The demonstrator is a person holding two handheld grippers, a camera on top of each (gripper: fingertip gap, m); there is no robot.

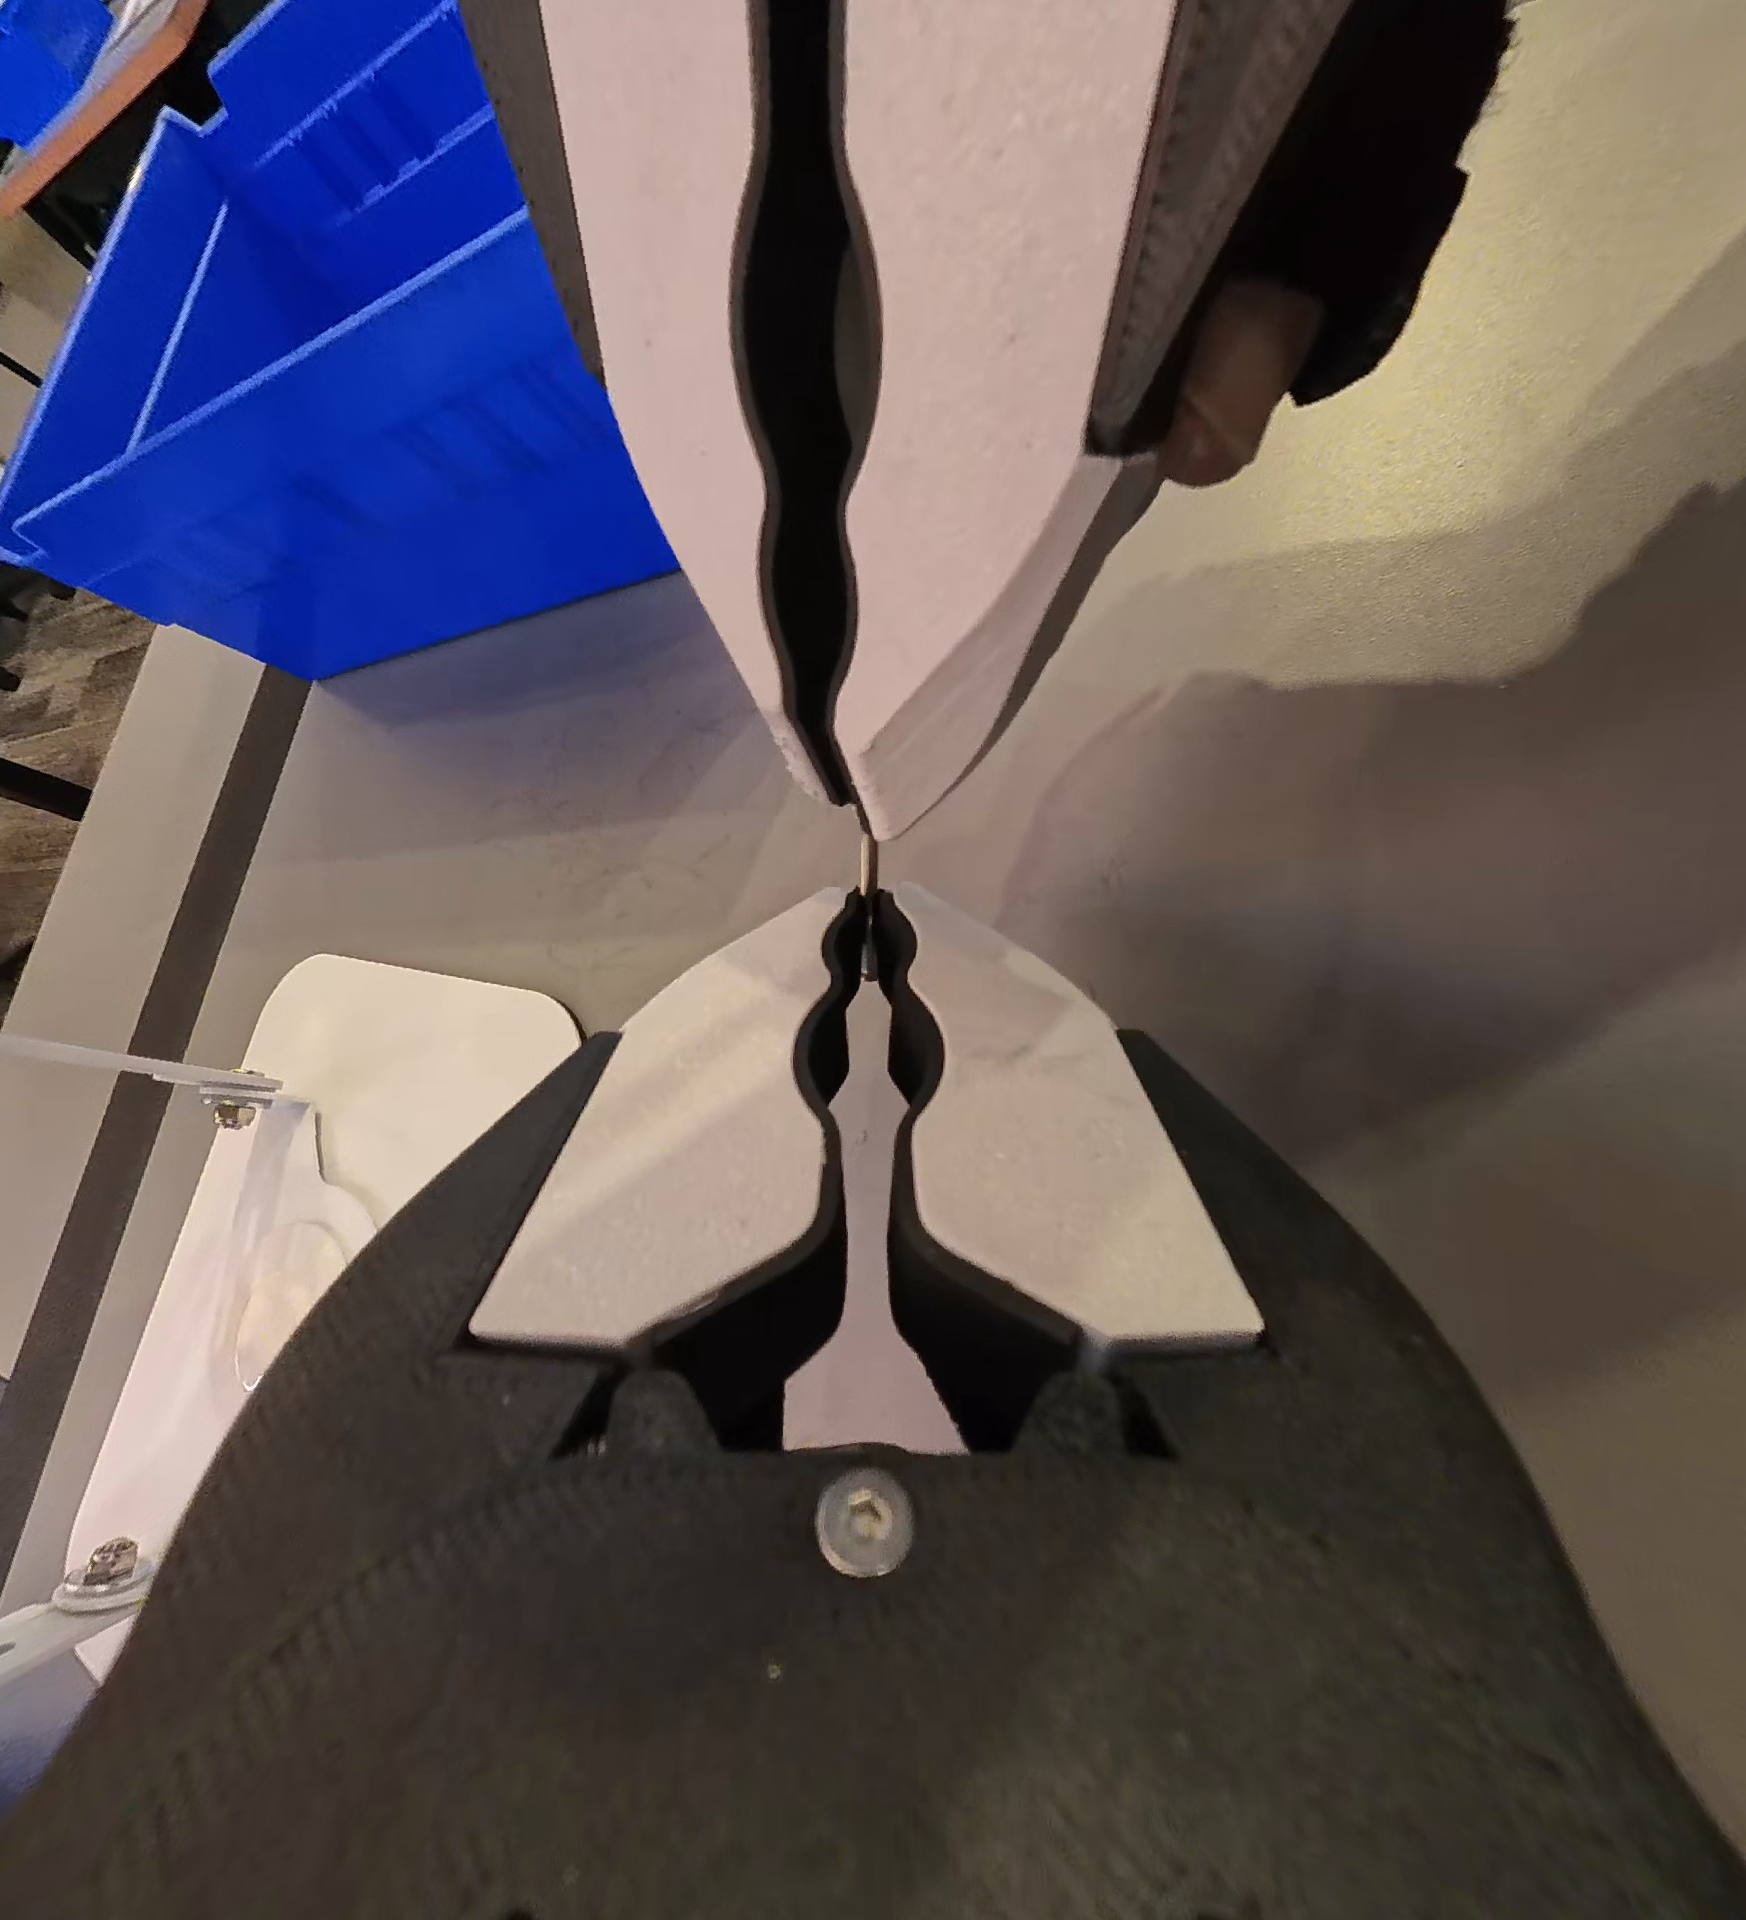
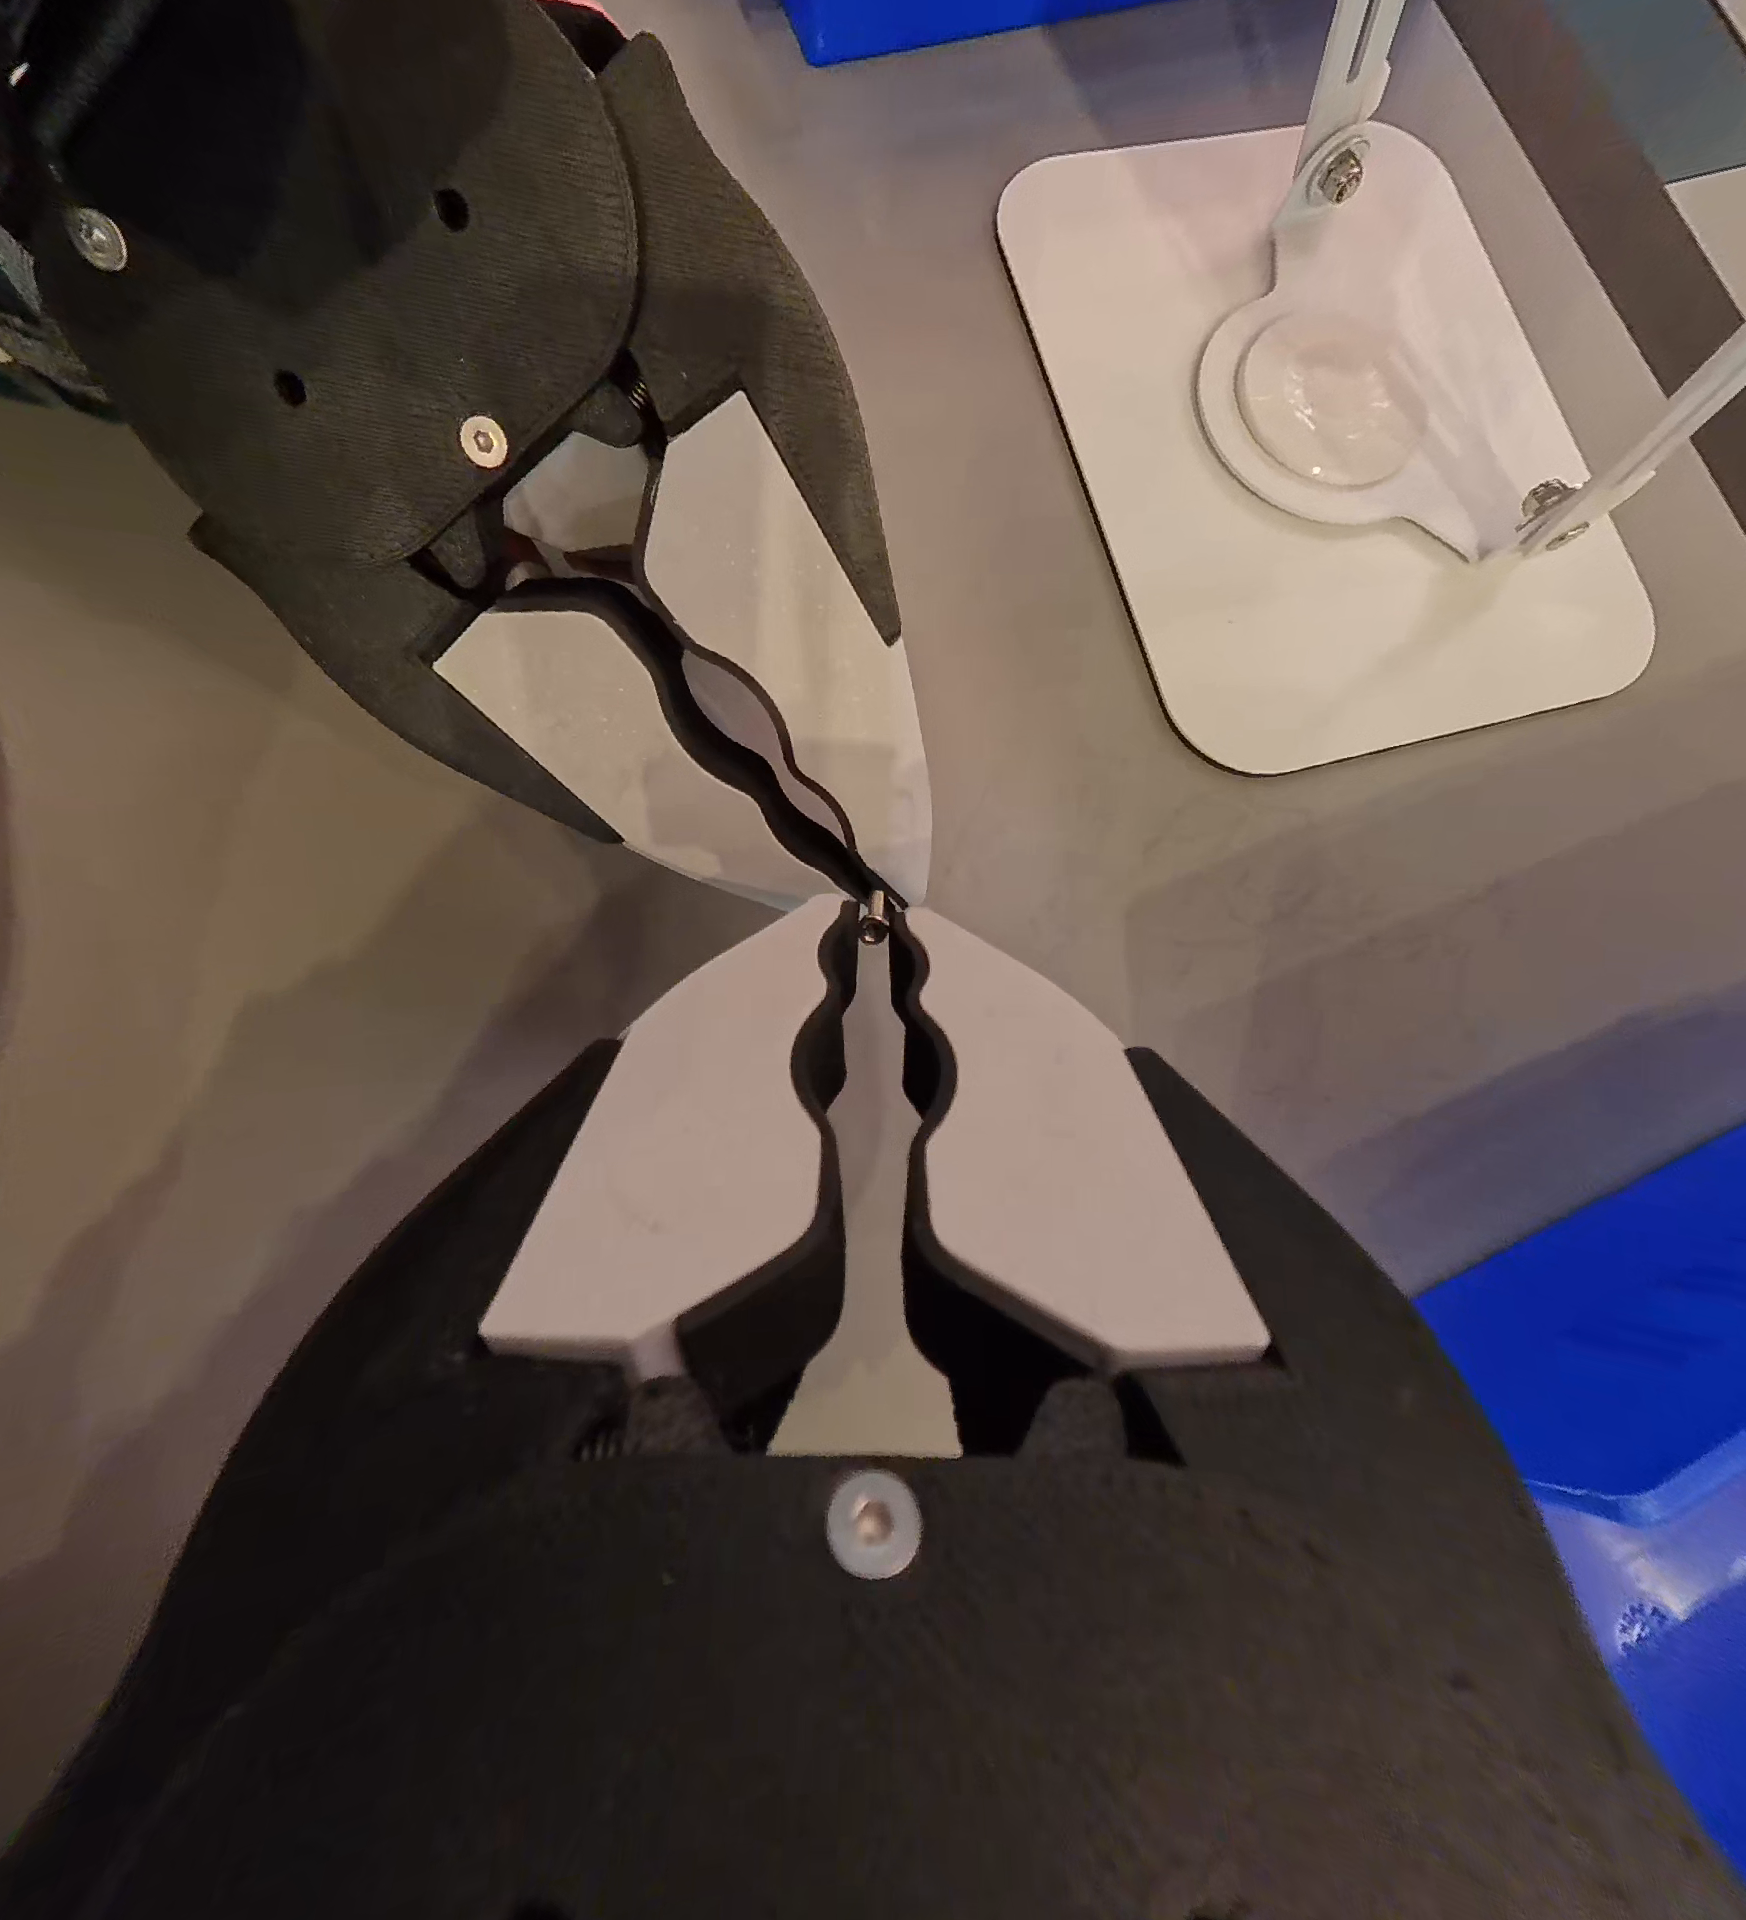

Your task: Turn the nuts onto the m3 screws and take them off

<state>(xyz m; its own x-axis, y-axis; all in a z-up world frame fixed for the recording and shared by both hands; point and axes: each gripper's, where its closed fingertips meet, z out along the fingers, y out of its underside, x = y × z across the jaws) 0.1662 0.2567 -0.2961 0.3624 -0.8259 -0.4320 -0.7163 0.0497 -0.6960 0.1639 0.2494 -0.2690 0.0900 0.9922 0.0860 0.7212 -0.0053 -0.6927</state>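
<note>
Left wrist view: I see my left gripper [image 1: 867, 914] nearly closed, its tips pinching the thin shaft of a small silver socket-head screw [image 1: 867, 868]. At 12 o'clock, tip to tip with it, the right gripper [image 1: 853, 805] has the screw's other end between its tips. A person's fingers [image 1: 1217, 400] and a dark sleeve hold that gripper at 1 o'clock.

Right wrist view: my right gripper [image 2: 874, 920] is narrowed to a slit, with the screw's head [image 2: 871, 932] between its tips; whether the pads press on it I cannot tell. The left gripper [image 2: 877, 891] reaches in from 11 o'clock. All of this hangs over a grey table [image 2: 1264, 935]. A white base plate [image 2: 1108, 312] with metal struts sits at 2 o'clock, and a blue bin [image 2: 1627, 1403] at 4 o'clock.
</note>
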